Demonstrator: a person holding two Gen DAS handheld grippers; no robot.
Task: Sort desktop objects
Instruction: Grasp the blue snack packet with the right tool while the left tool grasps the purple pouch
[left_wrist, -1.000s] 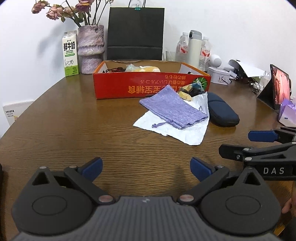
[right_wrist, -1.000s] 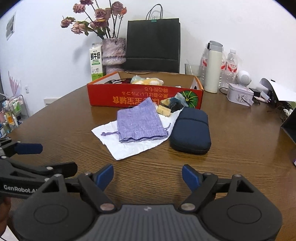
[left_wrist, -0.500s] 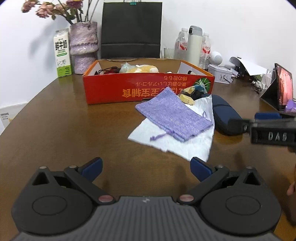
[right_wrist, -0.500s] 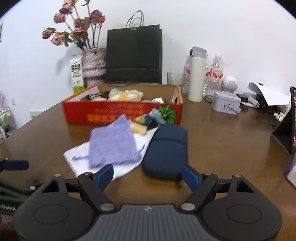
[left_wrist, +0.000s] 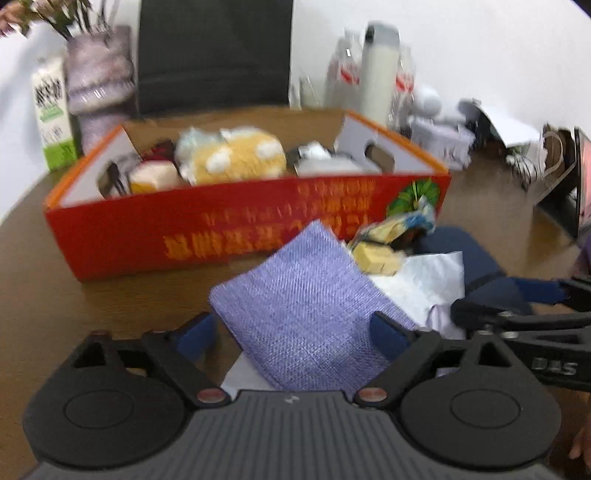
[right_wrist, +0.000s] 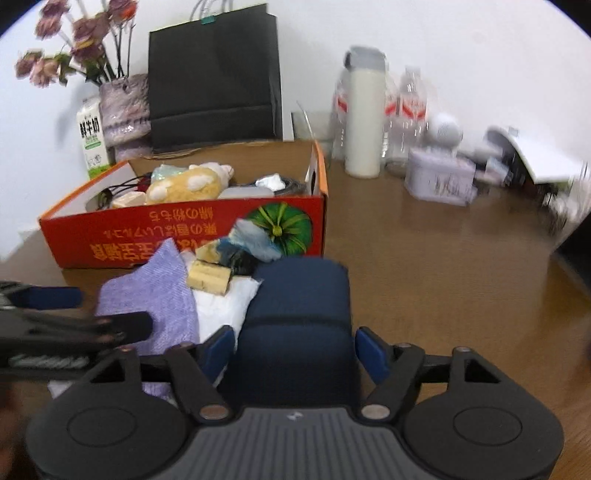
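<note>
The purple pouch (left_wrist: 310, 314) lies flat on a white sheet (left_wrist: 432, 284) on the counter (left_wrist: 74, 306), just in front of the red box (left_wrist: 221, 229). The left gripper (left_wrist: 291, 332) is spread wide, its blue pads on either side of the pouch's near end; whether they touch it cannot be told through the blur. To the right of the pouch, the navy case (right_wrist: 299, 314) lies with one edge over the sheet, also just in front of the box. The right gripper (right_wrist: 295, 347) is wide too, its pads flanking the near half of the case without clearly pressing it. Between pouch and case, against the box's front wall, sits a small heap of snack packets (right_wrist: 229, 262), yellow and blue. Inside the box are a yellow plush toy (right_wrist: 181, 186), some cables and other bits. Behind the box stand a black bag (right_wrist: 214, 77), a vase (right_wrist: 123, 110) of dried flowers and a milk carton (right_wrist: 92, 138) to its left. To the right of the box and further back are a white flask (right_wrist: 364, 114), water bottles and a small tin (right_wrist: 439, 181).
</note>
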